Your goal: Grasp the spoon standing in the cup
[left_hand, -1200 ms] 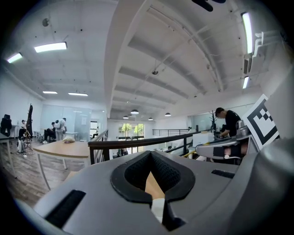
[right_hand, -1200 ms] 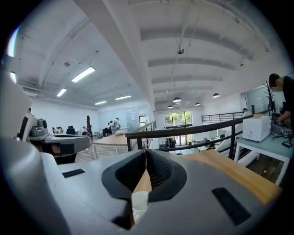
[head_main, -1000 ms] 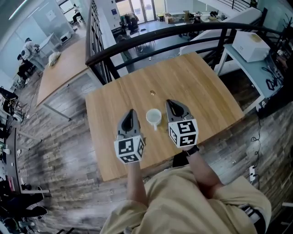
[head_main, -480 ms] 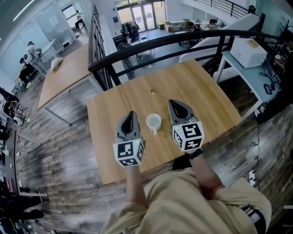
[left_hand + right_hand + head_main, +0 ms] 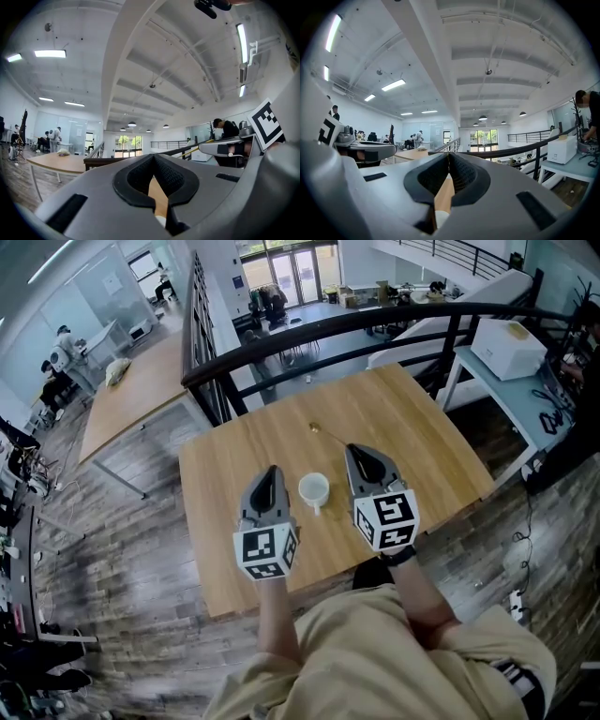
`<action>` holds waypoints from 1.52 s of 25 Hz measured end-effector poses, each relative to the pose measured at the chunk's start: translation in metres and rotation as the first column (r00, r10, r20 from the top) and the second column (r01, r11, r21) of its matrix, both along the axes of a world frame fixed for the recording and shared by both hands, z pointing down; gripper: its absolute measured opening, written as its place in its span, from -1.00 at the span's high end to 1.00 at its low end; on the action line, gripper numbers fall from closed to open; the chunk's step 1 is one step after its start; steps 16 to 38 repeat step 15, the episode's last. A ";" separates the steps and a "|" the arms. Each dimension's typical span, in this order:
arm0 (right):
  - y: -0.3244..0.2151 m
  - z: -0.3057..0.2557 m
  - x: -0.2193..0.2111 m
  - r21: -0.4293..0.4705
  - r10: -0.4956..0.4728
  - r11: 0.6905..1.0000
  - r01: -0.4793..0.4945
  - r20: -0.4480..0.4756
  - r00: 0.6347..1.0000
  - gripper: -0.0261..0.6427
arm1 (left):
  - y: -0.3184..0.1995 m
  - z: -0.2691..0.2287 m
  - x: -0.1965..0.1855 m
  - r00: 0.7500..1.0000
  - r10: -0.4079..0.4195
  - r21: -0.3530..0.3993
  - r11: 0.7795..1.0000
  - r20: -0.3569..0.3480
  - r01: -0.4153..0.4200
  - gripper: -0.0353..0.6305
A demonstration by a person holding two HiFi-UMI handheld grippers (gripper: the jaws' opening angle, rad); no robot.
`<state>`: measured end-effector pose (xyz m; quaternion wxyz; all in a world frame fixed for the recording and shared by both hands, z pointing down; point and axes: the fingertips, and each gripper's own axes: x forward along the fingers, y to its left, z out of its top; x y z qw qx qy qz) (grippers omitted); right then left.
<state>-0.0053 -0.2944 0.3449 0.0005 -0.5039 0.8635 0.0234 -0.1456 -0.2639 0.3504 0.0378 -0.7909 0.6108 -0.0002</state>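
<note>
Flanking a lone white cup (image 5: 314, 488) at about the middle of the wooden worktop (image 5: 427, 427), my left gripper (image 5: 270, 474) and right gripper (image 5: 355, 456) point toward the worktop's far edge, one on either side of it and just apart from it. Both are fully closed: in each gripper view the two dark pads meet at their tips, with only a sliver of bare wood showing in the hollow behind them, and neither has hold of anything.

I judge this a ready stance. The grippers bracket the cup so that either can swing in over its rim, and the jaws will have to part before any grasp is made.

The spoon I am meant to take cannot be made out from the head view. The cup's mouth looks pale and plain, and nothing plainly stands up out of it. A small golden-brown thing (image 5: 314, 428) lies close to the far edge, well apart from the cup and too small to identify.

By count: two grippers, one cup, one small thing by the far edge, and no spoon that I can pick out with certainty.
</note>
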 end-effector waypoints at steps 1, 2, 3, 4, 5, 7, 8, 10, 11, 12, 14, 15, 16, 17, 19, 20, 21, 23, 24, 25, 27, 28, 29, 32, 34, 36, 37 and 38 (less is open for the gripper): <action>0.001 0.001 0.000 -0.001 -0.001 1.000 0.001 -0.001 1.000 0.88 | 0.000 0.000 0.000 1.000 -0.001 0.000 1.000 0.001 0.001 0.88; 0.001 0.001 0.000 -0.004 -0.003 1.000 0.003 -0.002 1.000 0.88 | 0.000 0.001 0.000 1.000 -0.002 -0.001 1.000 0.002 0.002 0.88; 0.001 0.002 0.000 -0.006 -0.004 1.000 0.004 -0.002 1.000 0.88 | 0.000 0.002 0.001 1.000 -0.003 -0.002 1.000 0.002 0.003 0.88; 0.001 0.003 0.000 -0.007 -0.006 1.000 0.006 -0.004 1.000 0.88 | 0.000 0.002 0.001 1.000 -0.005 -0.003 1.000 0.002 0.005 0.88; 0.001 0.004 0.000 -0.009 -0.008 1.000 0.008 -0.005 1.000 0.88 | 0.000 0.003 0.001 1.000 -0.007 -0.004 1.000 0.001 0.007 0.88; 0.001 0.007 0.001 -0.015 -0.013 1.000 0.013 -0.006 1.000 0.88 | -0.001 0.005 0.003 1.000 -0.010 -0.008 1.000 -0.001 0.010 0.88; 0.000 0.009 0.002 -0.019 -0.015 1.000 0.015 -0.006 1.000 0.88 | -0.001 0.006 0.004 1.000 -0.012 -0.010 1.000 -0.002 0.012 0.88; -0.003 0.013 0.004 -0.031 -0.020 0.999 0.020 -0.006 1.000 0.88 | -0.004 0.009 0.006 1.000 -0.014 -0.012 1.000 -0.004 0.014 0.88; -0.005 0.015 0.005 -0.036 -0.022 0.999 0.022 -0.008 1.000 0.88 | -0.005 0.010 0.007 1.000 -0.015 -0.014 1.000 -0.005 0.015 0.88; -0.007 0.018 0.006 -0.042 -0.025 0.999 0.025 -0.011 1.000 0.88 | -0.007 0.012 0.008 1.000 -0.016 -0.015 1.000 -0.005 0.016 0.88; -0.012 0.025 0.008 -0.054 -0.030 0.998 0.029 -0.018 0.999 0.88 | -0.012 0.016 0.010 1.000 -0.020 -0.021 1.000 -0.007 0.020 0.88; -0.015 0.028 0.008 -0.060 -0.033 0.998 0.032 -0.022 0.999 0.88 | -0.014 0.019 0.011 1.000 -0.023 -0.024 0.999 -0.008 0.022 0.88; -0.015 0.028 0.008 -0.060 -0.033 0.998 0.032 -0.022 0.999 0.88 | -0.014 0.019 0.011 1.000 -0.023 -0.024 0.999 -0.008 0.022 0.88; -0.015 0.028 0.008 -0.060 -0.033 0.998 0.032 -0.022 0.999 0.88 | -0.014 0.019 0.011 1.000 -0.023 -0.024 0.999 -0.008 0.022 0.88; -0.015 0.028 0.008 -0.060 -0.033 0.998 0.032 -0.022 0.999 0.88 | -0.014 0.019 0.011 1.000 -0.023 -0.024 0.999 -0.008 0.022 0.88; -0.015 0.028 0.008 -0.060 -0.033 0.998 0.032 -0.022 0.999 0.88 | -0.014 0.019 0.011 1.000 -0.023 -0.024 0.999 -0.008 0.022 0.88; -0.015 0.028 0.008 -0.060 -0.033 0.998 0.032 -0.022 0.999 0.88 | -0.014 0.019 0.011 1.000 -0.023 -0.024 0.999 -0.008 0.022 0.88; -0.015 0.028 0.008 -0.060 -0.033 0.998 0.032 -0.022 0.999 0.88 | -0.014 0.019 0.011 1.000 -0.023 -0.024 0.999 -0.008 0.022 0.88; -0.015 0.028 0.008 -0.060 -0.033 0.998 0.032 -0.022 0.999 0.88 | -0.014 0.019 0.011 1.000 -0.023 -0.024 0.999 -0.008 0.022 0.88; -0.015 0.028 0.008 -0.060 -0.033 0.998 0.032 -0.022 0.999 0.88 | -0.014 0.019 0.011 1.000 -0.023 -0.024 0.999 -0.008 0.022 0.88; -0.015 0.028 0.008 -0.060 -0.033 0.998 0.032 -0.022 0.999 0.88 | -0.014 0.019 0.011 1.000 -0.023 -0.024 0.999 -0.008 0.022 0.88; -0.015 0.028 0.008 -0.060 -0.033 0.998 0.032 -0.022 0.999 0.88 | -0.014 0.019 0.011 1.000 -0.023 -0.024 0.999 -0.008 0.022 0.88; -0.015 0.028 0.008 -0.060 -0.033 0.998 0.032 -0.022 0.999 0.88 | -0.014 0.019 0.011 1.000 -0.023 -0.024 0.999 -0.008 0.022 0.88; -0.015 0.028 0.008 -0.060 -0.033 0.998 0.032 -0.022 0.999 0.88 | -0.014 0.019 0.011 1.000 -0.023 -0.024 0.999 -0.008 0.022 0.88; -0.015 0.028 0.008 -0.060 -0.033 0.998 0.032 -0.022 0.999 0.88 | -0.014 0.019 0.011 1.000 -0.023 -0.024 0.999 -0.008 0.022 0.88; -0.015 0.028 0.008 -0.060 -0.033 0.998 0.032 -0.022 0.999 0.88 | -0.014 0.019 0.011 1.000 -0.023 -0.024 0.999 -0.008 0.022 0.88; -0.015 0.028 0.008 -0.060 -0.033 0.998 0.032 -0.022 0.999 0.88 | -0.014 0.019 0.011 1.000 -0.023 -0.024 0.999 -0.008 0.022 0.88; -0.015 0.028 0.008 -0.060 -0.033 0.998 0.032 -0.022 0.999 0.88 | -0.014 0.019 0.011 1.000 -0.023 -0.024 0.999 -0.008 0.022 0.88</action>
